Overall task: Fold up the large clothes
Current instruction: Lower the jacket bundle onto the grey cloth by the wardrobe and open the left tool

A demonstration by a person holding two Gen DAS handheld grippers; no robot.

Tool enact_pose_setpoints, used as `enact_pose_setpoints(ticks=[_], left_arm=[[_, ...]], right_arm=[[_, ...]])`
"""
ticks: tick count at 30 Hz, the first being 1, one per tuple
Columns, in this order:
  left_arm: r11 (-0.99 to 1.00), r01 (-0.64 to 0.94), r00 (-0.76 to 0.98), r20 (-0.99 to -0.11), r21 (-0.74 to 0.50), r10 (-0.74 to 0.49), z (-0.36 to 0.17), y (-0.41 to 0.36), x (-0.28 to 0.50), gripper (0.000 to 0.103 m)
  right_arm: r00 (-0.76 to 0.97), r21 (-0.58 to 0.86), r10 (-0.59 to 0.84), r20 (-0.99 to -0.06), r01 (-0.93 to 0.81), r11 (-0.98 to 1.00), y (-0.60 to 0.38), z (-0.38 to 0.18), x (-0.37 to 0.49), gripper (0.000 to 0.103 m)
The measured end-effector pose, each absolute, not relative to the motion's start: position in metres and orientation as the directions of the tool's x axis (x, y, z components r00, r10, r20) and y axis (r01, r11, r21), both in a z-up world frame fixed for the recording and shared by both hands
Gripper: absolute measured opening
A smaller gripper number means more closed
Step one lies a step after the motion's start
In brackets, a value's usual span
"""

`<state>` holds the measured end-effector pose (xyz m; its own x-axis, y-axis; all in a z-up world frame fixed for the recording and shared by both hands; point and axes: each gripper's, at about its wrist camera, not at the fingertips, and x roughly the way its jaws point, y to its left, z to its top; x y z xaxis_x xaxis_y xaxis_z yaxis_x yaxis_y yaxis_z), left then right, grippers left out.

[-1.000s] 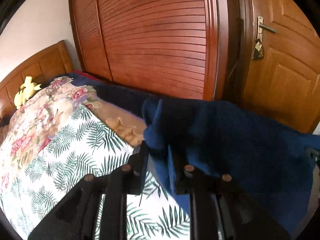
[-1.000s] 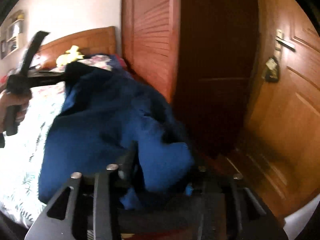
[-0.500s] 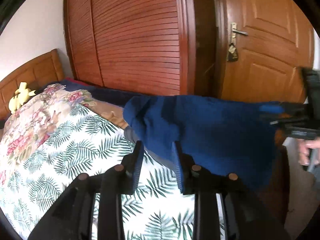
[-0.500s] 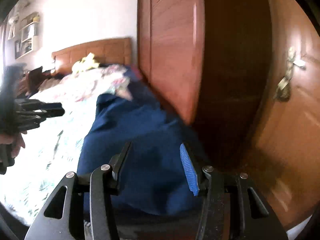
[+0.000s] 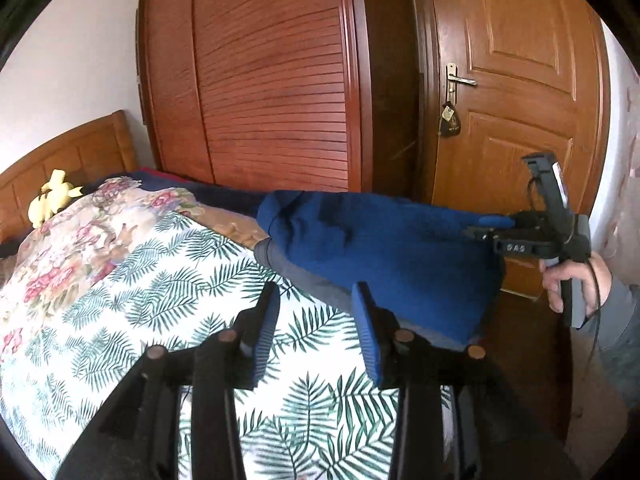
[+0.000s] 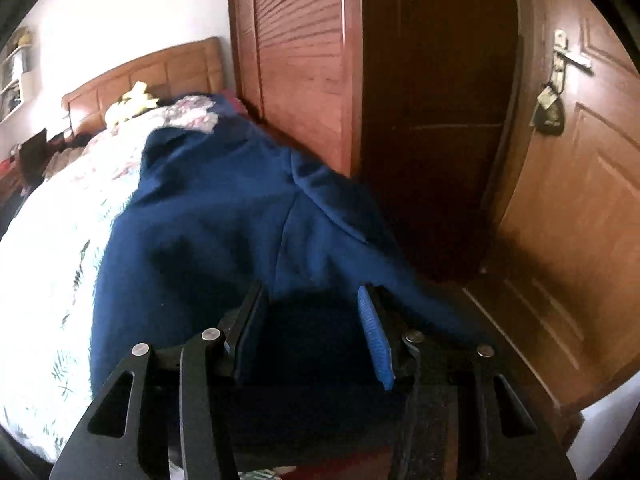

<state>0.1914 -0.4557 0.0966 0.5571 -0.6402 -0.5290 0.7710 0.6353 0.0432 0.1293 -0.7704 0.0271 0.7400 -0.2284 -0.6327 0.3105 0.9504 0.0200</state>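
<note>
Both tools had released the dark blue fleece garment (image 5: 400, 248) onto the leaf-print bed (image 5: 160, 280); left tool (image 5: 314, 336) and right tool (image 6: 310, 336) stood spread, ready for regrasping.

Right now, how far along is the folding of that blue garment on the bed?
Done: the blue garment lies on the bed near its edge, apparently doubled over, with grey lining showing underneath. In hand: nothing; the left gripper and right gripper are both open, at the cloth. Left: it looks bunched and uneven, so smoothing and further folds probably remain.
</note>
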Motion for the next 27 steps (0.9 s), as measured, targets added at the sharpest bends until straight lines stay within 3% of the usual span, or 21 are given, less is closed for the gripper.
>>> enact_pose_setpoints(ticks=[7, 15, 27], left_arm=[[0.656, 0.753, 0.567, -0.555, 0.051, -0.609, 0.096, -0.425, 0.166, 0.036], [0.699, 0.711, 0.603, -0.579, 0.078, -0.549, 0.084, -0.389, 0.138, 0.036], [0.722, 0.691, 0.591, -0.608, 0.042, -0.53, 0.045, -0.363, 0.116, 0.036]], right_arm=[[0.783, 0.001, -0.245, -0.572, 0.3, 0.954, -0.726, 0.061, 0.097, 0.05], [0.83, 0.029, -0.212, -0.516, 0.264, 0.964, -0.66, 0.076, 0.075, 0.068], [0.819, 0.013, -0.193, -0.54, 0.237, 0.971, -0.586, 0.051, 0.066, 0.081]])
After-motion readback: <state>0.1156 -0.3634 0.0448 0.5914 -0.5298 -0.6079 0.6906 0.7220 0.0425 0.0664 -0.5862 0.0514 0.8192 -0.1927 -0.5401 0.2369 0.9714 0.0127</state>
